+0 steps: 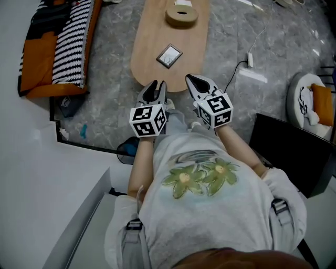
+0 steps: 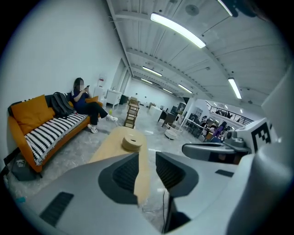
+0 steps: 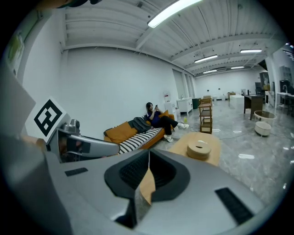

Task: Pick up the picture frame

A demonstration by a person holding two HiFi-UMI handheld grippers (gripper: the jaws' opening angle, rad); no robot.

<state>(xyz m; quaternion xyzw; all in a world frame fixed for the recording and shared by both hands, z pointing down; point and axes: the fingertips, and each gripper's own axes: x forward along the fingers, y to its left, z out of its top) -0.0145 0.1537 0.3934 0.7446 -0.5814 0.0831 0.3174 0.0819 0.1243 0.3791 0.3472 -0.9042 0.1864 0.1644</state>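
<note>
The bench (image 1: 151,63) and the striped sofa (image 1: 68,47) run off the head view's top edge. What the picture frame (image 1: 169,55) shows is too small to tell. A white thing (image 1: 183,2) past the round disc (image 1: 181,16) is cut there too.

**Picture frame** (image 1: 169,56), head view. A small square frame with a thin dark border and a pale grey, glossy face is lying flat, face up, on the light wooden oval table (image 1: 149,68). It is sitting turned diamond-wise, with its corners pointing along and across the table's length. It is resting in the table's near half, roughly midway between the two long edges and just inside the rounded near end. A round wooden ring (image 1: 181,14) is standing farther along the same top, well apart from the frame. The content behind the glossy face is too small to tell.
</note>
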